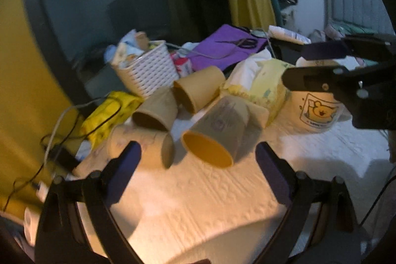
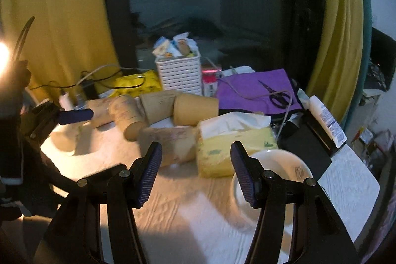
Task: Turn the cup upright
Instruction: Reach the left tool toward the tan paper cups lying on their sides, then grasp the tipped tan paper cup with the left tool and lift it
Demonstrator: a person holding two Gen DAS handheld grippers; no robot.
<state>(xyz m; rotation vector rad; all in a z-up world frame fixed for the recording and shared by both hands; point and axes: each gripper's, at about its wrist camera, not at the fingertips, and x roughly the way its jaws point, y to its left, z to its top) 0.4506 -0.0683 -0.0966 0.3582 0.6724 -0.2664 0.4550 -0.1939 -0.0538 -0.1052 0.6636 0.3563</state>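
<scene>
Several tan paper cups lie on their sides on the white tablecloth (image 1: 203, 202). The nearest cup (image 1: 215, 131) has a yellow inside and its mouth faces me; it lies just beyond my open left gripper (image 1: 198, 155). Another cup (image 1: 143, 142) lies by the left finger. Two more cups (image 1: 198, 88) lie behind. My right gripper (image 2: 195, 160) is open and empty, seen from the side in the left wrist view (image 1: 311, 66), above a white bear mug (image 1: 316, 110). In the right wrist view the cups (image 2: 168, 145) lie ahead of it, and the mug (image 2: 277, 180) stands upright under its right finger.
A yellow tissue pack (image 2: 237, 145) sits behind the mug. A white woven basket (image 1: 148, 71), a yellow packet (image 1: 111, 113), cables (image 1: 57, 130), a purple sheet with scissors (image 2: 255, 90) and a black box (image 2: 307, 145) crowd the table's far side.
</scene>
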